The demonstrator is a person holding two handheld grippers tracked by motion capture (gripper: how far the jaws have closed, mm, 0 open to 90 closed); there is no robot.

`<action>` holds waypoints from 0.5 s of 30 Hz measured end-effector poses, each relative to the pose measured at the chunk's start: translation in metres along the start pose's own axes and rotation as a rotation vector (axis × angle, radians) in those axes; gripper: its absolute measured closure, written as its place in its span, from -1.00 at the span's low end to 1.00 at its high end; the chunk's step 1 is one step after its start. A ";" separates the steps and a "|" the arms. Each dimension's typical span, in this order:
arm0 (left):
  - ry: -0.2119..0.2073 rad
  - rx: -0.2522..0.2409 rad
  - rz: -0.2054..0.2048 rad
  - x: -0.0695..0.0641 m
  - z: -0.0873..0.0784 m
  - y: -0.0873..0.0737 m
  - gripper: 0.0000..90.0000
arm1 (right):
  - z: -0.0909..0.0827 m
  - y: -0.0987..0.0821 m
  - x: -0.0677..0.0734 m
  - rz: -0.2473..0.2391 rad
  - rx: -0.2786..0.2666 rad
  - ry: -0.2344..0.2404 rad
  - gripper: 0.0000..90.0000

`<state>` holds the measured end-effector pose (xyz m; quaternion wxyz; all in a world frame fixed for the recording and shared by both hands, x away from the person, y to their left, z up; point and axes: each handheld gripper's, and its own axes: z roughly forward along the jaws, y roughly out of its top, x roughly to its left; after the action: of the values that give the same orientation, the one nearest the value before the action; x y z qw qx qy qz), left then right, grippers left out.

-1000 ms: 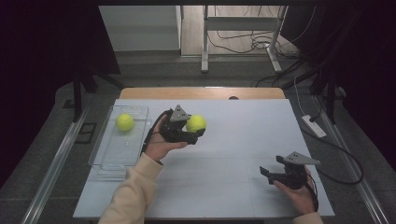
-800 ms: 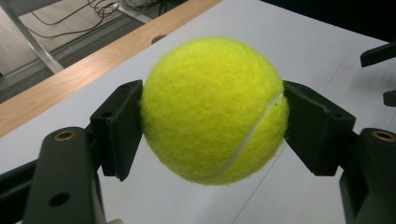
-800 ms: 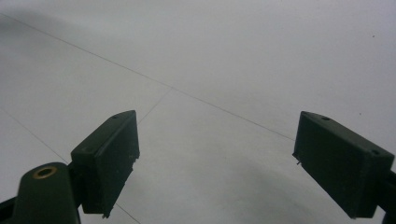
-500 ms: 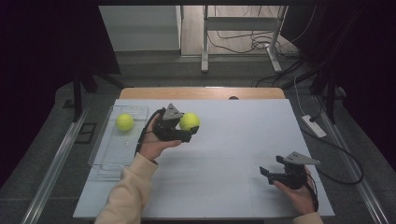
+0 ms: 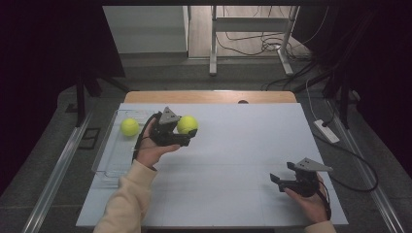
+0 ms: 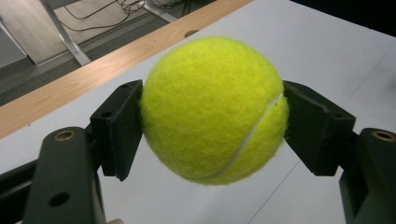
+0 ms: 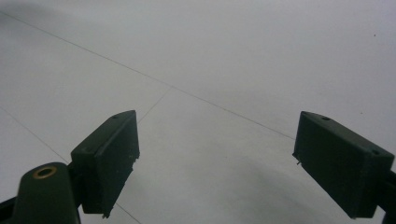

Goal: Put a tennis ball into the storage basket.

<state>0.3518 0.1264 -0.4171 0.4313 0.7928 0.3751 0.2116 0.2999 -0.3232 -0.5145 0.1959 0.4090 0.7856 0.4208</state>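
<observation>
Tennis ball [image 5: 187, 124], clamped in the left gripper [image 6: 212, 112], hangs just right of the clear tray [image 5: 104, 160]; a second ball [image 5: 129, 126] lies at the tray's 12 o'clock. Right gripper [image 7: 215, 158] gapes empty. Risk: a high release would likely bounce the ball out.

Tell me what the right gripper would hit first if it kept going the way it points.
Probably just the white table top: the open right gripper points at bare surface, nothing standing between its jaws or ahead.

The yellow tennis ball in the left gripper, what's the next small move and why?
Probably carry it left over the clear plastic tray. The left gripper is clamped on the yellow tennis ball, held above the white table beside the tray, where a second yellow ball lies.
</observation>
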 end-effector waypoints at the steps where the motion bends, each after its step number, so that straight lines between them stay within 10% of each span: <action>1: 0.005 0.002 -0.003 0.001 -0.001 -0.001 -0.40 | 0.000 0.000 0.000 -0.001 0.000 0.000 -0.68; 15: 0.045 -0.001 -0.036 0.018 -0.017 -0.012 -0.40 | 0.000 0.000 0.000 0.002 0.000 -0.002 -0.68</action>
<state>0.3472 0.1534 -0.4182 0.4266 0.7809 0.3987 0.2218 0.2998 -0.3230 -0.5145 0.1962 0.4100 0.7852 0.4206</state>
